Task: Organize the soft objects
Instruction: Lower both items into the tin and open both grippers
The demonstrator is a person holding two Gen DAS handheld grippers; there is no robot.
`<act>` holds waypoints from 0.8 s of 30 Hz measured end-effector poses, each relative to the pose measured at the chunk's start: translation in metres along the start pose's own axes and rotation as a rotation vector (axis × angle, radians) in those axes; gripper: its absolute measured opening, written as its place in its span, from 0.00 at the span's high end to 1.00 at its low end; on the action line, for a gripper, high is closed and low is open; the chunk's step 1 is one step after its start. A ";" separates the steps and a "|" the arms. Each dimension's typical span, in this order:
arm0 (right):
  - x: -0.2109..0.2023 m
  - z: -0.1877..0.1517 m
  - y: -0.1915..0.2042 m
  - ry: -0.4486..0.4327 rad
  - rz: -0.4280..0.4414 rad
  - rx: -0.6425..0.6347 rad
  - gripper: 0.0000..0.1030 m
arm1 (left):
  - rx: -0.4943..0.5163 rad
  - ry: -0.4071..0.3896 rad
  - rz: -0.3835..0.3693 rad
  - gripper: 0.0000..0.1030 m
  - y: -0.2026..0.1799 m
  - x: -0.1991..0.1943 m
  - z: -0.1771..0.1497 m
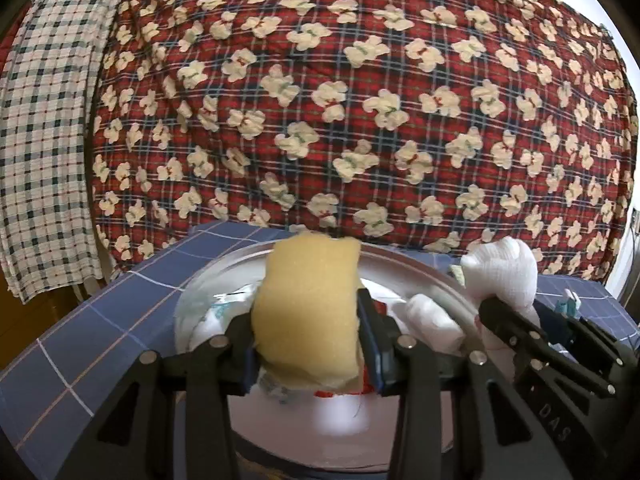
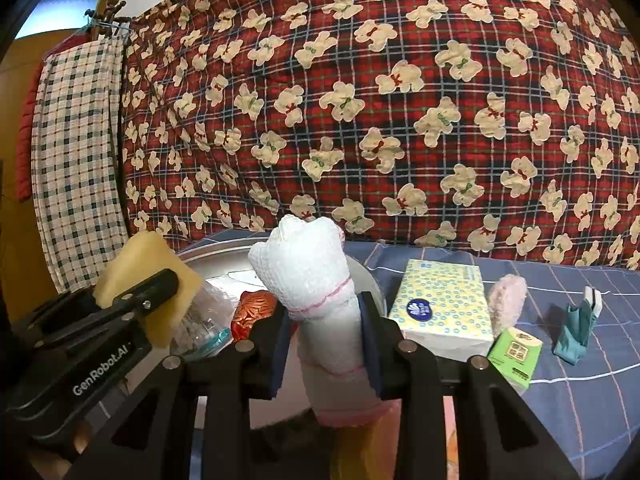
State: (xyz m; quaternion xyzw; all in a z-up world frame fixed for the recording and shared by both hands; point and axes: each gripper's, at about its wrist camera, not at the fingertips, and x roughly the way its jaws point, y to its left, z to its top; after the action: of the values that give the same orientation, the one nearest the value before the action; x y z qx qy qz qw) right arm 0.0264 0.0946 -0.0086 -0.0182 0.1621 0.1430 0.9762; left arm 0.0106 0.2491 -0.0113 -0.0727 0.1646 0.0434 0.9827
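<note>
At frame centre, the left gripper (image 1: 308,344) pinches a yellow sponge (image 1: 308,308) over the metal basin (image 1: 420,270); the right gripper (image 2: 326,340) pinches a white sock (image 2: 316,280). Lower both inside the rim before spreading the fingers.

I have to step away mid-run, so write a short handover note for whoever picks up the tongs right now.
Left tongs: shut on the yellow sponge, above the metal bowl.
Right tongs: shut on the white cloth roll, beside the bowl.
Done: several soft items already lie in the bowl.
Left: drop both held items; the tissue box, pink fluffy item, green pack and teal cloth remain on the blue cloth.
</note>
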 end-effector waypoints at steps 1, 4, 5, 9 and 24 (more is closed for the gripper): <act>0.002 0.001 0.001 0.004 0.003 -0.002 0.66 | -0.004 0.004 0.010 0.61 0.003 0.001 0.000; 0.007 0.001 0.005 0.015 0.030 0.003 0.66 | -0.017 0.027 0.022 0.61 0.010 0.005 0.000; 0.008 0.002 0.007 0.019 0.037 0.000 0.66 | -0.028 0.032 0.019 0.61 0.013 0.005 0.000; 0.012 0.003 0.013 0.023 0.052 -0.002 0.66 | -0.034 0.032 0.032 0.61 0.017 0.005 0.001; 0.034 0.013 0.005 0.055 0.113 0.165 0.66 | -0.022 0.023 0.135 0.61 0.046 0.008 0.010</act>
State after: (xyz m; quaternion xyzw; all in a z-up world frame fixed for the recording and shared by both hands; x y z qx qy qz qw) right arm 0.0597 0.1096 -0.0074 0.0677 0.2011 0.1835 0.9598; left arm 0.0159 0.2962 -0.0106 -0.0726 0.1801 0.1103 0.9747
